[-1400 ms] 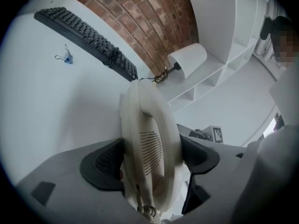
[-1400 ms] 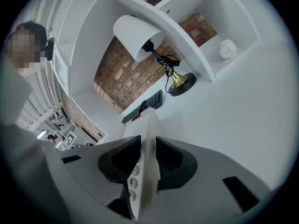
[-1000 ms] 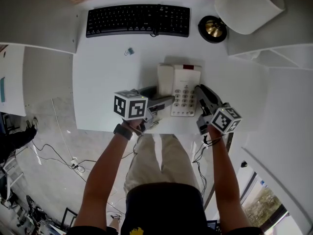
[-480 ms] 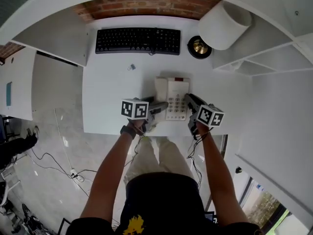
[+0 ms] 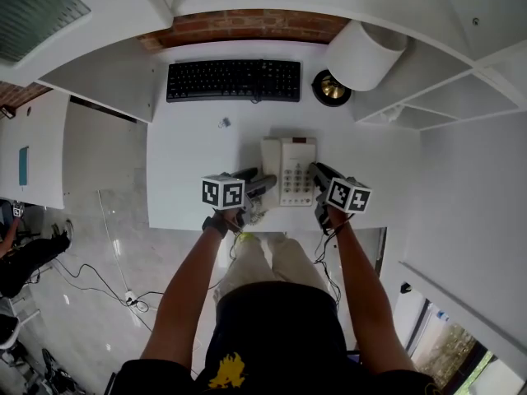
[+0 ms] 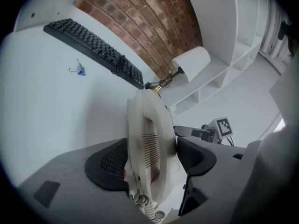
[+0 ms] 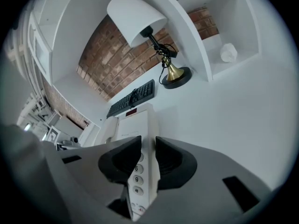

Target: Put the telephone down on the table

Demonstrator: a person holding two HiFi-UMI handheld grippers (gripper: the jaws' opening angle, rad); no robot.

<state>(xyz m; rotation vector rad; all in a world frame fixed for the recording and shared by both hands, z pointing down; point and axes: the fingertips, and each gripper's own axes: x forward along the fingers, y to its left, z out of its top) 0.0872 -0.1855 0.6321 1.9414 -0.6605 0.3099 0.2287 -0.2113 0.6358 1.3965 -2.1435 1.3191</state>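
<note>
A cream desk telephone [image 5: 296, 169] lies flat near the front edge of the white table [image 5: 185, 171], with its handset [image 5: 272, 156] along its left side. My left gripper [image 5: 265, 183] reaches in from the left. In the left gripper view the handset [image 6: 149, 134] stands edge-up between both pads, which touch its sides; these jaws [image 6: 149, 160] have just been closing onto it. A coiled cord [image 6: 147, 208] hangs below. My right gripper [image 5: 316, 173] is shut on the telephone's right edge [image 7: 140, 125], one pad over the keypad side and one outside it [image 7: 148, 160].
A black keyboard [image 5: 233, 80] lies along the back of the table. A brass-based lamp [image 5: 332, 89] with a white shade [image 5: 362, 52] stands at the back right. A small blue binder clip [image 5: 223, 123] lies left of centre. White shelves flank the table.
The head camera has risen and pulled back, so the table looks smaller. Both grippers stay at the telephone's sides, and the telephone has not moved on the table.
</note>
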